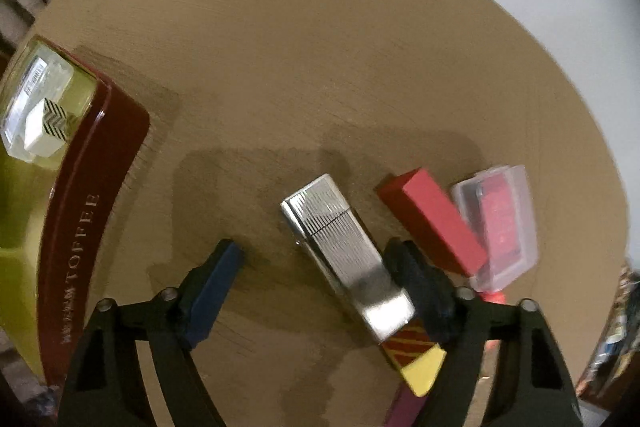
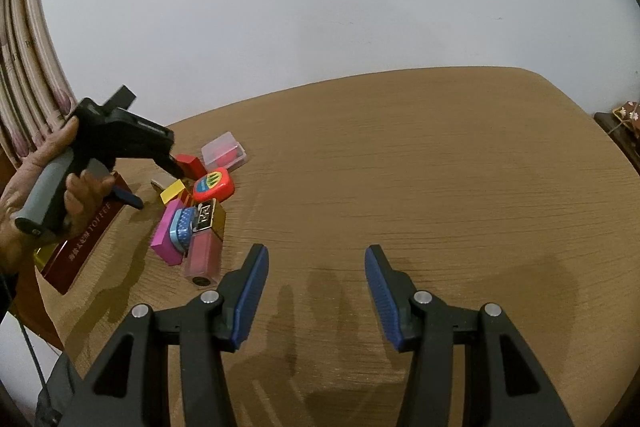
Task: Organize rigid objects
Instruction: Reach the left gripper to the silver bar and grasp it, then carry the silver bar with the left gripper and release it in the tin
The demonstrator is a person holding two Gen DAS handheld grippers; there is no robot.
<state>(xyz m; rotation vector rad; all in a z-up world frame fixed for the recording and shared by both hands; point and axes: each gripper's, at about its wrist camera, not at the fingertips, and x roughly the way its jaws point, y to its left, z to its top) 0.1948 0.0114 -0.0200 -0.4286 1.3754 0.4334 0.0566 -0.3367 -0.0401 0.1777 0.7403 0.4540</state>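
Note:
A silver lighter (image 1: 348, 255) lies on the wooden table between the fingers of my open left gripper (image 1: 316, 259), nearer the right finger. Beside it lie a red block (image 1: 436, 223) and a clear case with a red insert (image 1: 500, 223). A dark red toffee tin (image 1: 80, 211) stands at the left with a clear box (image 1: 36, 107) inside. My right gripper (image 2: 316, 267) is open and empty over bare table. In the right wrist view the left gripper (image 2: 160, 183) hovers over a pile: a red-orange tape measure (image 2: 214, 185), a magenta box (image 2: 166, 239), a blue case (image 2: 182, 227).
The tin (image 2: 88, 239) sits at the table's left edge. The table's far edge (image 2: 400, 71) meets a white wall. A curtain (image 2: 24, 67) hangs at the left. A dark piece of furniture (image 2: 624, 131) stands at the far right.

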